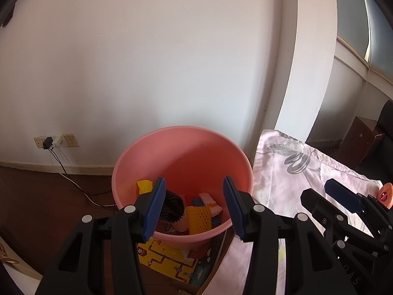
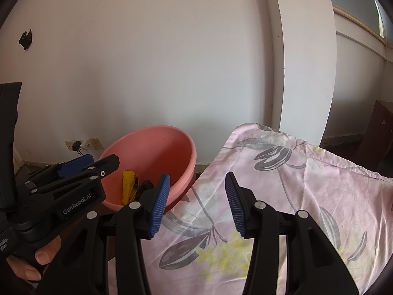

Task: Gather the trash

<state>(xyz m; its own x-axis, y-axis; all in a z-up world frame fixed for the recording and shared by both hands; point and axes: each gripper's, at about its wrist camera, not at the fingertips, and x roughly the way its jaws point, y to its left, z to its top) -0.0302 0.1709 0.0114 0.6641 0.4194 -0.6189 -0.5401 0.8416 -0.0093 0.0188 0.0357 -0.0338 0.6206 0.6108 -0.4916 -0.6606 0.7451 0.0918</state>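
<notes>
A pink plastic tub (image 1: 181, 147) stands on the floor by the wall and holds trash: a yellow foam net (image 1: 198, 217), a black ridged piece (image 1: 173, 205), a yellow scrap (image 1: 145, 186) and pink and blue bits. My left gripper (image 1: 194, 209) is open and empty, above the tub's near rim. My right gripper (image 2: 197, 204) is open and empty over the floral cloth (image 2: 282, 196); it also shows in the left wrist view (image 1: 341, 196). The tub shows in the right wrist view (image 2: 152, 145), with my left gripper (image 2: 81, 167) beside it. A small orange-pink round item (image 1: 386, 195) lies on the cloth at the right edge.
A pink floral cloth (image 1: 294, 172) covers the table right of the tub. A yellow printed board (image 1: 167, 260) lies on the floor under the tub. Wall sockets with a charger and cables (image 1: 52, 142) are at the left. Dark wooden furniture (image 1: 361, 140) stands at the far right.
</notes>
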